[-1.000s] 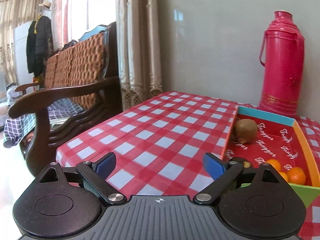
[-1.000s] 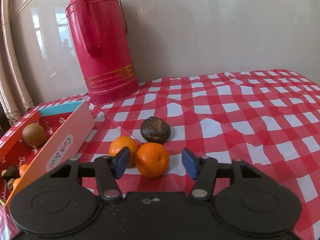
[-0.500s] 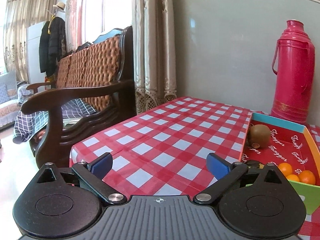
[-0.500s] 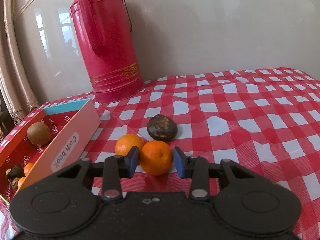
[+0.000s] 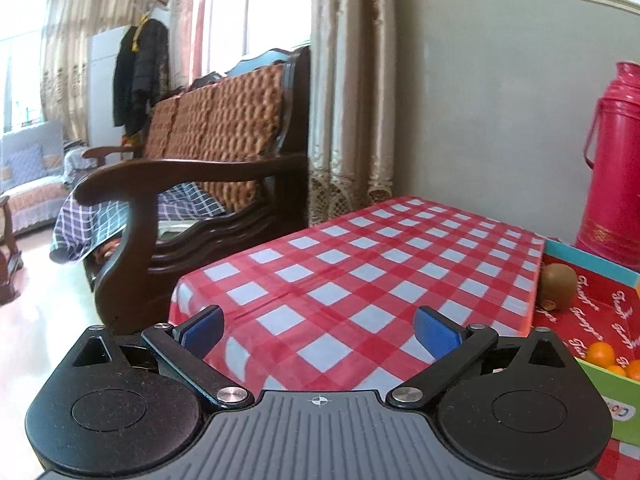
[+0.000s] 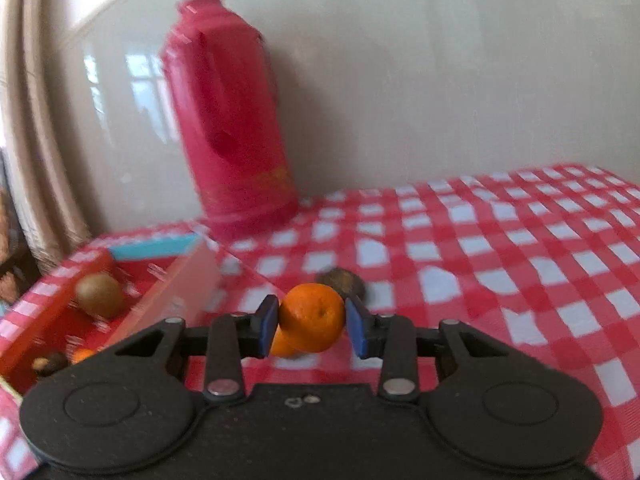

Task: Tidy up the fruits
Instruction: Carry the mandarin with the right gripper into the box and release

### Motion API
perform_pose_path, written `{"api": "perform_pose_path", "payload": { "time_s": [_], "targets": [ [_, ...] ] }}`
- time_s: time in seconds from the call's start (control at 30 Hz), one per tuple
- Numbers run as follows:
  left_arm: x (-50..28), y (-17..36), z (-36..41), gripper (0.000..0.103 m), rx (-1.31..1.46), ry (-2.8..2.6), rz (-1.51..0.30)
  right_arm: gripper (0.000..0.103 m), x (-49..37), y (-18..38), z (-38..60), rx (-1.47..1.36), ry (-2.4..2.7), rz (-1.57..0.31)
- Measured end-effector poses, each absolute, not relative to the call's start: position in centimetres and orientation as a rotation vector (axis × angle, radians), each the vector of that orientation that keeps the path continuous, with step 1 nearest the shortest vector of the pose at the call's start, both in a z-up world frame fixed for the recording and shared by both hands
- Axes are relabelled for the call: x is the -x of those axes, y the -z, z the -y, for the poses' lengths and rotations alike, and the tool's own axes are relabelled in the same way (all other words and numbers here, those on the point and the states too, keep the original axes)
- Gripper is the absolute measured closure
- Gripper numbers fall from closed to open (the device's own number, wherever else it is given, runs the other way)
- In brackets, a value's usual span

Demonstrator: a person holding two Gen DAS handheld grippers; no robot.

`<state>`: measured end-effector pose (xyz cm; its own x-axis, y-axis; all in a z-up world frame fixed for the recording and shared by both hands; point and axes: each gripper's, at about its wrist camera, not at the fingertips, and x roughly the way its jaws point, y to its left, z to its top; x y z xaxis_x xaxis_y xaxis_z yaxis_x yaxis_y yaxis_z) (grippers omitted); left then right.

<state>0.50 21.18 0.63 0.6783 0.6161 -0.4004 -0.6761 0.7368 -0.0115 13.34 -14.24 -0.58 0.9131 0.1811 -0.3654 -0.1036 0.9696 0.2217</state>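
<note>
Right gripper (image 6: 312, 328): closing on the orange (image 6: 312, 322), pads pressing both sides, just off the cloth. Step: carrying. Next: across to the box (image 6: 176, 292), at its left. Left gripper (image 5: 318, 328): spread, empty.

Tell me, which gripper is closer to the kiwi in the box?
Left. The left gripper hangs open beside the box, the kiwi just past its finger. The right gripper, closing on an orange, sits farther off.

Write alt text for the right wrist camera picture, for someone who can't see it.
The right gripper clamps an orange between its blue pads, its jaws closing, above a red-and-white checked tablecloth. Behind it lie a second orange and a dark fruit; left is a red box holding a kiwi, with a red thermos behind.
</note>
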Motion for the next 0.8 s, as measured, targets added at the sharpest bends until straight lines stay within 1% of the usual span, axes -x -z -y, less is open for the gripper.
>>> {"api": "perform_pose_path", "payload": {
  "time_s": [0.13, 0.3, 0.53, 0.6, 0.67, 0.7, 0.77, 0.8],
  "targets": [
    [0.0, -0.4, -22.1, 0.002, 0.190, -0.760, -0.387, 0.075, -12.5, -0.1, 12.0, -0.200, -0.288, -0.338],
    [0.6, 0.0, -23.3, 0.002, 0.196, -0.795, -0.387, 0.075, -12.4, 0.0, 8.3, -0.149, -0.441, -0.349],
    [1.2, 0.3, -24.5, 0.001, 0.198, -0.826, -0.388, 0.075, -12.0, 0.1, 4.5, -0.054, -0.503, -0.347],
    [1.3, 0.4, -24.6, 0.000, 0.196, -0.829, -0.387, 0.073, -12.1, 0.2, 3.8, -0.023, -0.512, -0.353],
    [1.3, 0.4, -24.6, 0.000, 0.198, -0.829, -0.387, 0.070, -12.2, 0.3, 3.4, -0.004, -0.514, -0.361],
    [1.3, 0.4, -24.6, 0.000, 0.197, -0.827, -0.387, 0.066, -12.0, 0.3, 3.5, -0.002, -0.514, -0.361],
    [1.2, 0.3, -24.5, 0.000, 0.191, -0.823, -0.386, 0.055, -11.6, 0.1, 3.8, -0.008, -0.507, -0.344],
    [1.1, 0.3, -24.4, 0.000, 0.188, -0.818, -0.387, 0.043, -11.4, -0.1, 4.1, -0.011, -0.493, -0.330]
  ]
}}
